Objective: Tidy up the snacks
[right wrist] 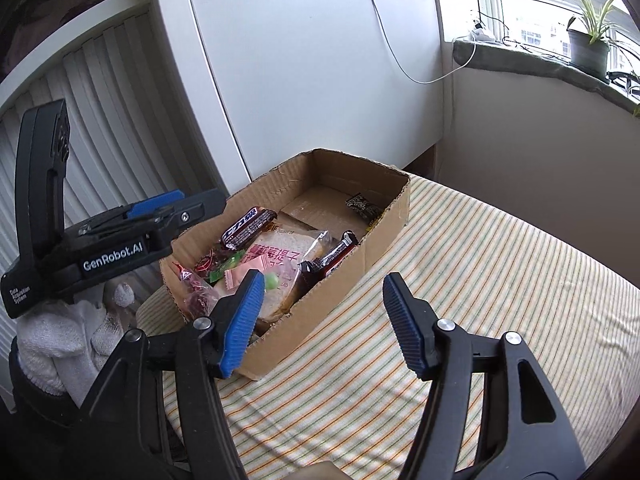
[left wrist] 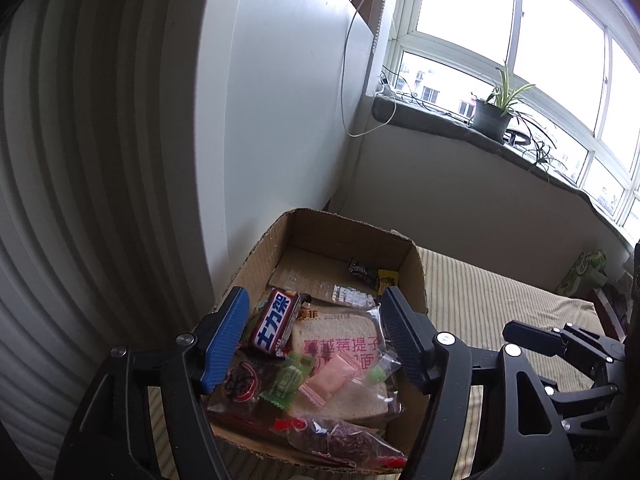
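1. Right wrist view reads "GenRobot.AI" and "Data Acquisition System" on the left gripper (right wrist: 172,208), whose handle a white-gloved hand (right wrist: 72,332) grips.
2. Chinese lettering marks the chocolate bar (left wrist: 276,322) and the wrapped bread slice (left wrist: 340,360), which also carries a printed date, partly legible.
3. Cardboard box (right wrist: 384,236) sits open on a striped bed cover (right wrist: 500,280), beside a white cabinet; snacks crowd its near end.
4. Left fingers stand wide over the box, empty; right gripper (right wrist: 324,320) fingers wide too, holding nothing.
5. Small dark packets (left wrist: 362,270) at the far end stay unreadable.
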A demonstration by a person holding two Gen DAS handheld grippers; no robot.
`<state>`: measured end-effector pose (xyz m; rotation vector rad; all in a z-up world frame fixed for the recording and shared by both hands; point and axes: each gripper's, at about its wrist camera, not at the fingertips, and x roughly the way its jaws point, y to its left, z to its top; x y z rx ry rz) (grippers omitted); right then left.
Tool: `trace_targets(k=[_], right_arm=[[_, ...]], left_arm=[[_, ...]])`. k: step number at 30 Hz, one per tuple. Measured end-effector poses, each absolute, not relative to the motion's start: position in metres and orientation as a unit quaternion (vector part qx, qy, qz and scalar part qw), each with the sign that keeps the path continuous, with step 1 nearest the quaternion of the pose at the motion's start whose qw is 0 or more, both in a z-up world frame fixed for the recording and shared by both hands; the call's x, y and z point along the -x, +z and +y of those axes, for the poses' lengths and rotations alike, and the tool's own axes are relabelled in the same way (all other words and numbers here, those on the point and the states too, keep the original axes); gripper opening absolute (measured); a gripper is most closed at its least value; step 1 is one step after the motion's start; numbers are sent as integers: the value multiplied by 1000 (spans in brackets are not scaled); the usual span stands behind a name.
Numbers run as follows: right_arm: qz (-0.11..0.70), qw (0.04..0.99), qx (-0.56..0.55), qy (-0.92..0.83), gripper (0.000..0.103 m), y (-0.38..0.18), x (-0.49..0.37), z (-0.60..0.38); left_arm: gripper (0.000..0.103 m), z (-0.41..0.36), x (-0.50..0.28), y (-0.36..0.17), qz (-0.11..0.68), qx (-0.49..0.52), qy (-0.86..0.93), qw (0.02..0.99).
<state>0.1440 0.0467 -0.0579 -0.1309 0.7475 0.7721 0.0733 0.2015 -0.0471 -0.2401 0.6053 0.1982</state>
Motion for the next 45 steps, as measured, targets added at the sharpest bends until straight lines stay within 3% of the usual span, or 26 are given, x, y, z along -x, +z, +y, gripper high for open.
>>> trace_targets(k=[11,14,19,45], right_arm=[[333,878,53,340,81,-49,-133,14],[328,882,52,334,82,-47,-132,6],[322,887,59,326,85,-48,-132,0],[318,894,72,309,86,-50,-134,-4]], left_arm=[[74,165,-46,-43,304,60,124,943],[80,159,-40,-42,299,64,130,943],[80,152,-32,-42,299,77,138,941],[80,143,-25,-40,298,79,145,940]])
